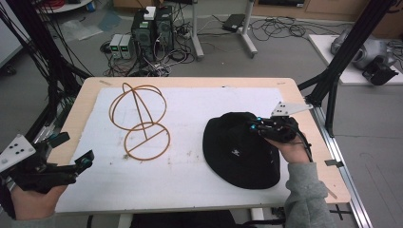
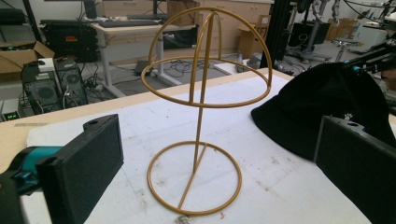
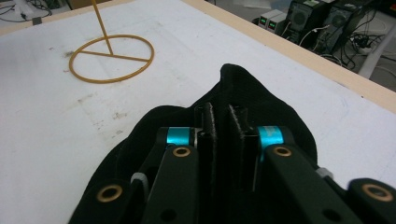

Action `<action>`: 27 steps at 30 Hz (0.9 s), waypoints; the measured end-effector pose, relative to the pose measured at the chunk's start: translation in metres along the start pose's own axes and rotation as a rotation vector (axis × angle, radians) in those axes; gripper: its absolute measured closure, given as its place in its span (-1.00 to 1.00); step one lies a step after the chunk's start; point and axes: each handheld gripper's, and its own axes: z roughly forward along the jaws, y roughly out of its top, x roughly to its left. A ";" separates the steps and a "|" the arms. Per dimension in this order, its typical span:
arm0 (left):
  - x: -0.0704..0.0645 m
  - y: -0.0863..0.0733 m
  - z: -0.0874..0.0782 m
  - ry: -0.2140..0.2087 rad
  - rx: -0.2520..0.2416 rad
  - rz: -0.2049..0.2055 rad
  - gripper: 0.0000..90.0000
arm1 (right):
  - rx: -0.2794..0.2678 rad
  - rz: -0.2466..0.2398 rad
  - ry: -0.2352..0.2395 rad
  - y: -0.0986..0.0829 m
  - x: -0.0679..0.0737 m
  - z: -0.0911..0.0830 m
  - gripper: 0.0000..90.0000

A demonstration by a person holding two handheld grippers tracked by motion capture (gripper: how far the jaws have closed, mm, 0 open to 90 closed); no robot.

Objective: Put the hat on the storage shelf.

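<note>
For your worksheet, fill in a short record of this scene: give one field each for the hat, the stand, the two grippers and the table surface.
hat: black hat, lying on the white sheet, right of the stand
stand: gold wire hat stand, upright, bare
right gripper: right gripper, jaws pinched on the hat's fabric
left gripper: left gripper, jaws wide apart, holding nothing, facing the stand
table: wooden table covered by a stained white sheet

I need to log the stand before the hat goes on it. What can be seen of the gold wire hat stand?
The gold wire hat stand looks like thin metal rod: a flat ring base with a crossbar, a slim upright post, and a dome top made of one horizontal ring and an arch over it. It stands upright and bare on the white sheet, left of the black hat, apart from it. Neither claw touches it.
</note>
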 end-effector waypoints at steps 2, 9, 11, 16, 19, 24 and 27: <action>0.000 0.000 0.001 -0.003 0.005 0.006 -0.96 | 0.003 -0.001 0.005 0.000 0.001 0.000 0.89; 0.000 0.000 0.001 -0.014 0.011 0.009 -0.96 | 0.003 0.004 0.014 0.000 0.000 -0.001 0.90; -0.001 0.000 0.001 -0.040 -0.001 0.004 -0.96 | 0.002 0.004 0.013 0.000 0.000 -0.001 0.90; -0.001 0.001 0.000 -0.036 -0.003 0.005 -0.96 | 0.001 0.008 0.014 0.001 -0.001 -0.002 0.90; -0.001 0.001 -0.001 -0.032 -0.003 -0.001 -0.96 | 0.001 0.011 0.012 0.001 -0.001 -0.004 0.90; -0.001 0.002 -0.005 -0.051 -0.022 -0.006 -0.96 | -0.020 0.010 0.008 0.004 0.000 -0.014 0.92; -0.001 0.002 -0.005 -0.049 -0.018 -0.017 -0.96 | -0.030 0.003 0.002 0.011 0.001 -0.027 0.92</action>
